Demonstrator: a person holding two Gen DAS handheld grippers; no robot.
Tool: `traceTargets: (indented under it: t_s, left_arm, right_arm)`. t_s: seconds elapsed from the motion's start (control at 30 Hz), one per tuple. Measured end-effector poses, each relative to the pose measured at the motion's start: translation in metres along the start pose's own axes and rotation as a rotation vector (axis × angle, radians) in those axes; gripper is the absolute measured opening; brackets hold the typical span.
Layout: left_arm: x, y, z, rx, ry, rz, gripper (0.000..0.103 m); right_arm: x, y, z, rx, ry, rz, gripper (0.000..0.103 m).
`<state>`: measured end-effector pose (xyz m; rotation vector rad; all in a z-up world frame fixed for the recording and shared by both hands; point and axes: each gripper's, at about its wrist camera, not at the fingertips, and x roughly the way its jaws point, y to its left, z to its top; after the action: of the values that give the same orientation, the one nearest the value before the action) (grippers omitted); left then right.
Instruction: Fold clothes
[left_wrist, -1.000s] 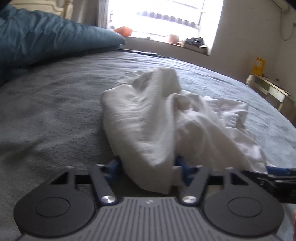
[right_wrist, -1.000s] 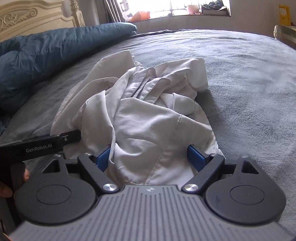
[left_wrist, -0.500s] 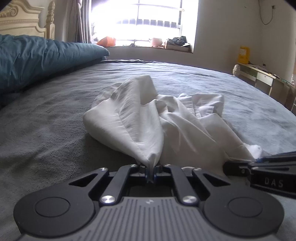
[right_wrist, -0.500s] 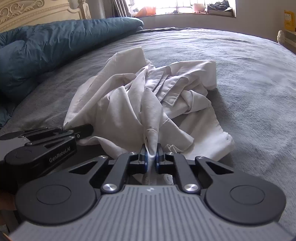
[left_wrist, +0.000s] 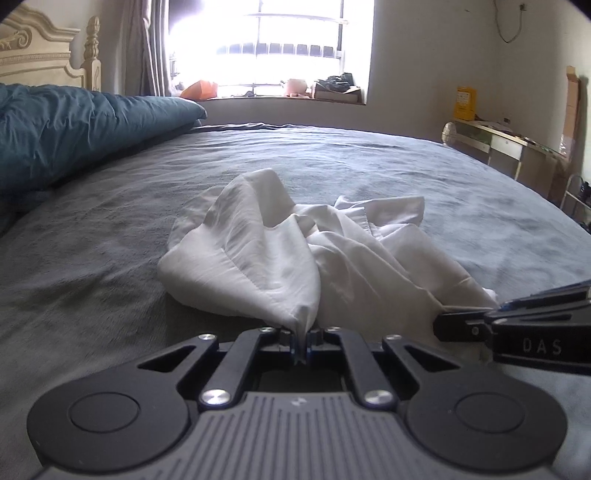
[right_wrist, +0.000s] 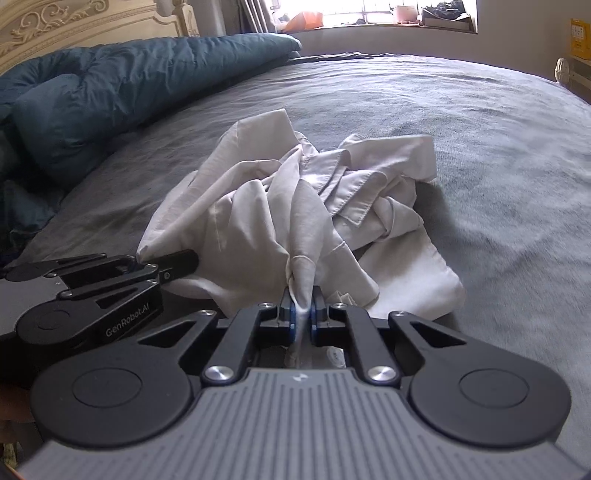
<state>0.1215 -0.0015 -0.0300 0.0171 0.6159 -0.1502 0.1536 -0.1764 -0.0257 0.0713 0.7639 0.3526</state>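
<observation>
We are working on the grey bed (left_wrist: 110, 258), where the white shirt (left_wrist: 280, 251) is lying crumpled at centre. At six o'clock our left gripper (left_wrist: 303, 341) and right gripper (right_wrist: 303, 312) are each pinching a bunch of its near edge. We judge we are gathering it; spreading it flat looks next.

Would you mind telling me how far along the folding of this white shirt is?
Early. Done: both grasps are made. The left gripper and right gripper are each shut on a pinch of the white shirt. In hand: the near edge. Left: the shirt is crumpled on the grey bedspread, so spreading flat and every fold remain.
</observation>
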Motion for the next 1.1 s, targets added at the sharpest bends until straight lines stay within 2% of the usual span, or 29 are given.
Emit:
traceTargets:
  t_s: [0.27,0.4,0.8,1.03,1.1]
  left_arm:
    - [-0.068,-0.010,-0.038,-0.014,0.033,-0.026,0.005]
    - [-0.103,-0.014,-0.062,-0.028,0.056,-0.040,0.005]
    - [-0.217,-0.022,-0.136,-0.087,0.053,-0.107,0.005]
    - [-0.260,-0.034,-0.169,-0.059,0.066,-0.138,0.006]
    - [-0.263,-0.035,-0.171,-0.047,0.083,-0.141,0.010]
  right_arm:
    - [-0.052,0.017,-0.041,0.020,-0.005,0.034,0.005]
    - [-0.077,0.025,-0.072,0.054,0.011,0.061,0.005]
    - [-0.172,0.047,-0.166,0.146,0.008,0.150,0.005]
    - [-0.213,0.056,-0.216,0.158,-0.007,0.169,0.006]
    - [-0.219,0.052,-0.222,0.155,-0.010,0.166,0.009]
